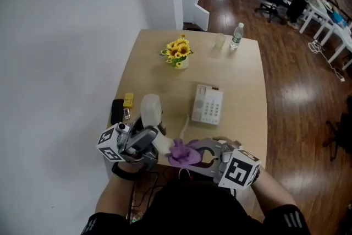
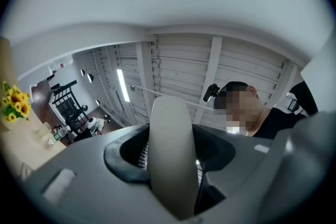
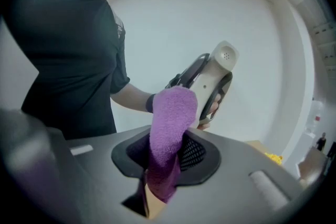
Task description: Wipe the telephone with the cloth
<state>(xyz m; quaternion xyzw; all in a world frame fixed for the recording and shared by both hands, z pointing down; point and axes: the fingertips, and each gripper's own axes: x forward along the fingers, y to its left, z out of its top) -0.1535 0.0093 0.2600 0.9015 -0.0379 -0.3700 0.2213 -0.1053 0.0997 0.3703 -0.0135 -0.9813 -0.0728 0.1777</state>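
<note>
Your left tool (image 1: 147,143) is closed on the off-white telephone handset (image 1: 150,109): in the left gripper view the handset fills the gap between the two jaws, which press on it from both sides. The handset is held in the air over the near left part of the worktop (image 1: 242,96), tilted, with its perforated end pointing up, as the right gripper view shows. Your right tool (image 1: 199,152) is closed on the purple cloth (image 1: 183,152); in the right gripper view the cloth is pinched between the jaws and its free end stands up above them. In the head view the cloth sits between the two tools, just beside the lower end of the handset; no view confirms whether the two touch. The telephone base (image 1: 208,104) lies flat near the middle of the worktop, keypad up, apart from both tools, with no handset on it. A pale cord (image 1: 183,126) runs from the near left side of the base toward the tools. On the far part of the worktop stand a bunch of sunflowers (image 1: 177,51) in a white pot, a clear glass (image 1: 219,42) and a water bottle (image 1: 237,34) just beside it. At the left edge lie a small yellow object (image 1: 128,99) and a black object (image 1: 117,110), near each other and beside the raised handset.
</note>
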